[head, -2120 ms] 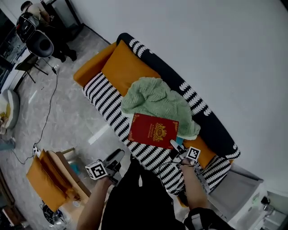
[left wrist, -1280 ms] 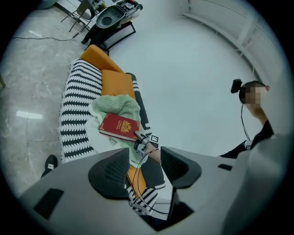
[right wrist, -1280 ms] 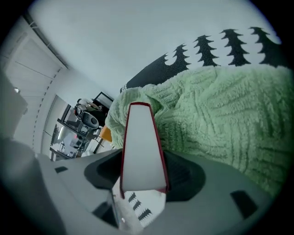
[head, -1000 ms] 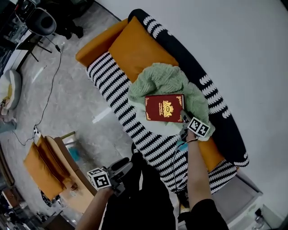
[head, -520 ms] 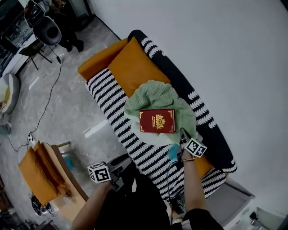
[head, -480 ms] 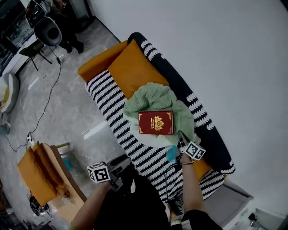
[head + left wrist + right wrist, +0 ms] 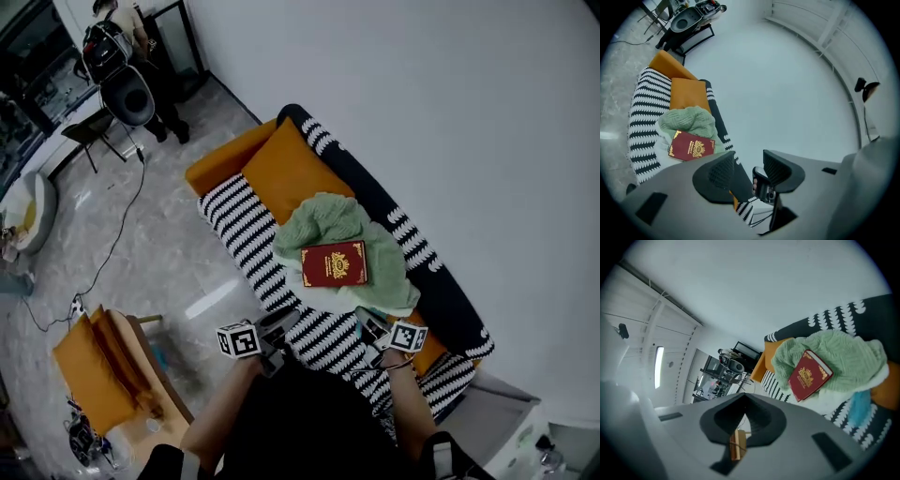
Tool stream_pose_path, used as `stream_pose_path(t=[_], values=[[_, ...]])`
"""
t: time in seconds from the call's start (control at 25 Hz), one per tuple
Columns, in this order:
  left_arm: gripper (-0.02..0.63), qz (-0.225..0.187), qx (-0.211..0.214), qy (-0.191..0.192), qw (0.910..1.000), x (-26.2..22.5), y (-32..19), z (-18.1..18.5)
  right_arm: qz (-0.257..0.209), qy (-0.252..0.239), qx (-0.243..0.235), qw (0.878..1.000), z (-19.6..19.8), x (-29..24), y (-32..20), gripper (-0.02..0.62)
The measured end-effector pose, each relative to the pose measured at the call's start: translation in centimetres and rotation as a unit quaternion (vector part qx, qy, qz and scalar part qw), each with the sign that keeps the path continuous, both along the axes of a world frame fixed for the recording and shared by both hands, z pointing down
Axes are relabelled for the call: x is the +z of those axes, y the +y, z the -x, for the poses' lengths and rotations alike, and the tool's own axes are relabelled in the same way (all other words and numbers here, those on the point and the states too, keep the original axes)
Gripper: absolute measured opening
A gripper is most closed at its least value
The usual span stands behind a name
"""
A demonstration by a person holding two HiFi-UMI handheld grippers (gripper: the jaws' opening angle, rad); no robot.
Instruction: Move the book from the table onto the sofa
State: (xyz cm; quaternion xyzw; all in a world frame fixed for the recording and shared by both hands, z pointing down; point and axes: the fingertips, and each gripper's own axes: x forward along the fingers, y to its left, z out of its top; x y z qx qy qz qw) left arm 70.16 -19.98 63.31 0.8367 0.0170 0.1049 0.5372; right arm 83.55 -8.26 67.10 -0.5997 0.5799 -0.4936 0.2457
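The red book [image 7: 334,264] with a gold crest lies flat on the green knitted blanket [image 7: 328,223], which is heaped on the black-and-white striped sofa [image 7: 239,220]. No gripper touches it. The same book [image 7: 691,146] shows in the left gripper view, and in the right gripper view the book [image 7: 809,374] shows too. My right gripper [image 7: 367,324] is shut and empty, drawn back from the book over the sofa's front edge. My left gripper [image 7: 284,324] hovers lower left of the book; its jaws are closing with nothing between them.
An orange cushion [image 7: 291,169] leans on the sofa's far end. A wooden chair with orange padding [image 7: 94,370] stands on the floor at lower left. An office chair and a person [image 7: 122,56] are at the far left. A grey side table [image 7: 492,412] adjoins the sofa's near end.
The right gripper set the book on the green blanket, let go, and pulled back toward me with jaws shut. The left gripper rose a little.
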Motion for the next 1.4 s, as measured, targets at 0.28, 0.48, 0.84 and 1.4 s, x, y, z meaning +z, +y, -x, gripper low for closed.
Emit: stream_pose_path(t=[0.28, 0.48, 0.84, 1.4], values=[[0.023, 0.0, -0.023, 0.037, 0.9991, -2.1, -1.1, 1.1, -0.043, 0.014, -0.036, 0.998, 5.2, -3.9, -1.4, 0.008], [0.011, -0.002, -0.01, 0.036, 0.9993, -2.4, -0.2, 2.0, -0.047, 0.023, -0.055, 0.997, 6.9, -4.4, -1.0, 0.008], [0.011, -0.005, -0.006, 0.031, 0.9995, -2.5, 0.4, 2.5, -0.042, 0.018, -0.078, 0.996, 8.7, -3.9, -0.9, 0.008], [0.011, 0.001, -0.012, 0.018, 0.9998, -1.3, 1.8, 3.6, -0.043, 0.024, -0.112, 0.992, 10.2, -3.4, -1.0, 0.006]])
